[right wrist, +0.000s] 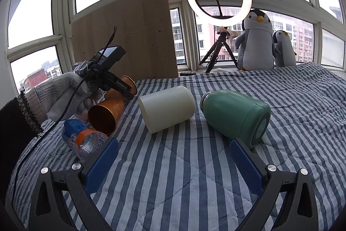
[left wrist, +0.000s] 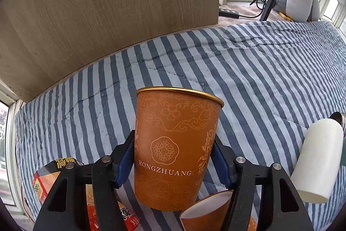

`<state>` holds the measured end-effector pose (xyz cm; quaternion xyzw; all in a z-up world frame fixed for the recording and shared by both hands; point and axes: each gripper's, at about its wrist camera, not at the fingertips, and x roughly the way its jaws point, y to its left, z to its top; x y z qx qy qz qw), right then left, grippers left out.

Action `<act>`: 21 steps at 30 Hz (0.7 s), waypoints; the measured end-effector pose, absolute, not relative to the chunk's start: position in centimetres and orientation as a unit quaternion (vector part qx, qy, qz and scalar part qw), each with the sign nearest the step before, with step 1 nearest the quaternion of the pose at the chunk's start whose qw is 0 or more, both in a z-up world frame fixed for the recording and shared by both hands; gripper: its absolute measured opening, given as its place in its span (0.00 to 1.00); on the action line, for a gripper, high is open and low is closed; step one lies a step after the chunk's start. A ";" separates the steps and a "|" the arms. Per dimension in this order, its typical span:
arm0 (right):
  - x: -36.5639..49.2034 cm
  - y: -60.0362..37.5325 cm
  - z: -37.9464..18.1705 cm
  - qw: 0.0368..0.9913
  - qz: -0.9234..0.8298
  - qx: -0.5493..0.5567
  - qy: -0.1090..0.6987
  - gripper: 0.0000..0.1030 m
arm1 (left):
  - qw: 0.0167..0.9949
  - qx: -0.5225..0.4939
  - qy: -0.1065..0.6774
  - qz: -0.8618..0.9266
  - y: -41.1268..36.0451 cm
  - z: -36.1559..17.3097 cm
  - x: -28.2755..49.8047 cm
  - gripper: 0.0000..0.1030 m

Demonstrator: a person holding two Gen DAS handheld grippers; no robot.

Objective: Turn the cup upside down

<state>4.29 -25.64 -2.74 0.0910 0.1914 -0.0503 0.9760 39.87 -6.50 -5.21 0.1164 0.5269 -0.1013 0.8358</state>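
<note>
Left claw [left wrist: 174,166]: pinching the orange cup [left wrist: 173,148] at mid-wall, pads at 9 and 3 o'clock; rim at 12.
Right claw [right wrist: 173,161]: spread, holding nothing, above the bed [right wrist: 281,101].
Handling: likely light, thin-walled paper that dents easily; a mid-body grip suits it.
Second cup [left wrist: 207,211]: lies at 5 o'clock, cut off.
Hidden: the held cup's base contact with the bed is unclear.

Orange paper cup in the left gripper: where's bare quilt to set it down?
Free: striped quilt right of and behind the green flask, and the near patch between the open right gripper fingers. Crowded: left side, around the lying orange cup, plastic bottle and white cylinder.
</note>
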 end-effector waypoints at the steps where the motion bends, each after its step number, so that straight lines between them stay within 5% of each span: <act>1: 4.3 -25.7 -2.8 0.976 -0.051 0.092 0.191 0.99 | 0.838 0.114 0.524 -0.102 -6.5 -5.1 39.8 0.65; 9: 3.9 -25.8 -2.7 0.977 -0.054 0.092 0.184 0.99 | 0.854 0.114 0.495 -0.110 -6.3 -1.0 37.2 0.65; 21: 1.6 -26.4 -1.1 0.978 -0.071 0.096 0.169 0.99 | 0.860 0.173 0.428 -0.219 -11.0 7.4 23.4 0.65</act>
